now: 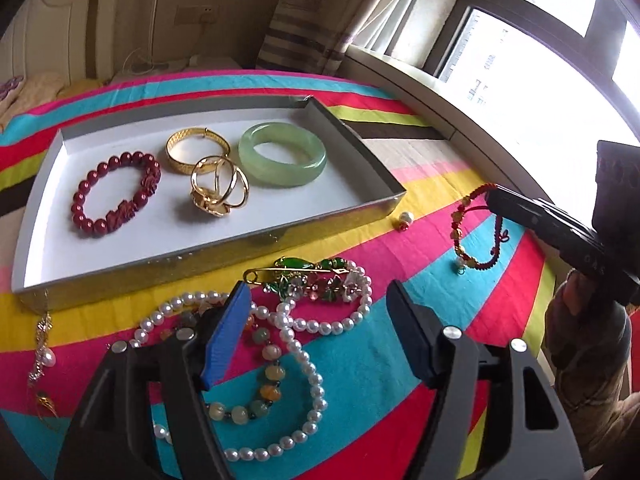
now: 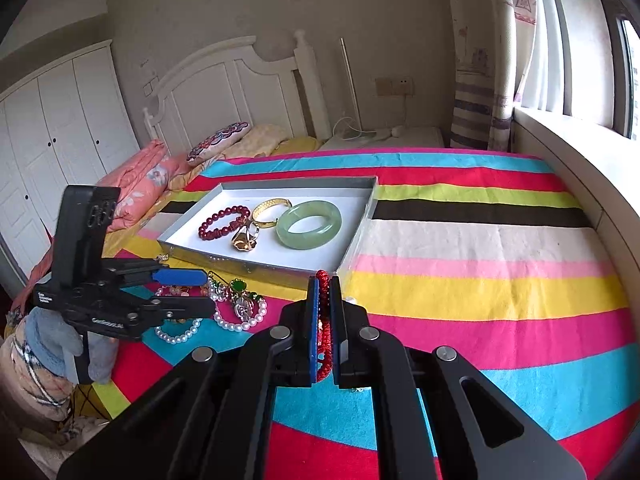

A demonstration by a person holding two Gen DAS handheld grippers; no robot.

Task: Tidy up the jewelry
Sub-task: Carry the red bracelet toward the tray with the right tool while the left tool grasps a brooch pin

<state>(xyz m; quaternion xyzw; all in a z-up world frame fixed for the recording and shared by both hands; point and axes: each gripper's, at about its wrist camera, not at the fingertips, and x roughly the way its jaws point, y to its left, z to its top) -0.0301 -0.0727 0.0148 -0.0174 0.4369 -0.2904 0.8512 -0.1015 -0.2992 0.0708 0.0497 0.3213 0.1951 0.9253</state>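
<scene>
No writing is legible; the print on the left tool (image 2: 182,290) is too small to read. The right tool (image 2: 324,320) is clamped on a red braided bracelet (image 1: 478,226) with gold beads, just right of the tray (image 1: 360,148) on the striped bed (image 2: 480,280). The left tool's fingers are apart above the pearl necklaces (image 1: 304,360).

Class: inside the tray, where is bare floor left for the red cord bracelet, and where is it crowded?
Bare floor in the tray: the near strip before the red bead bracelet and the right corner beside the jade bangle. The middle is crowded by the gold bangles.
</scene>
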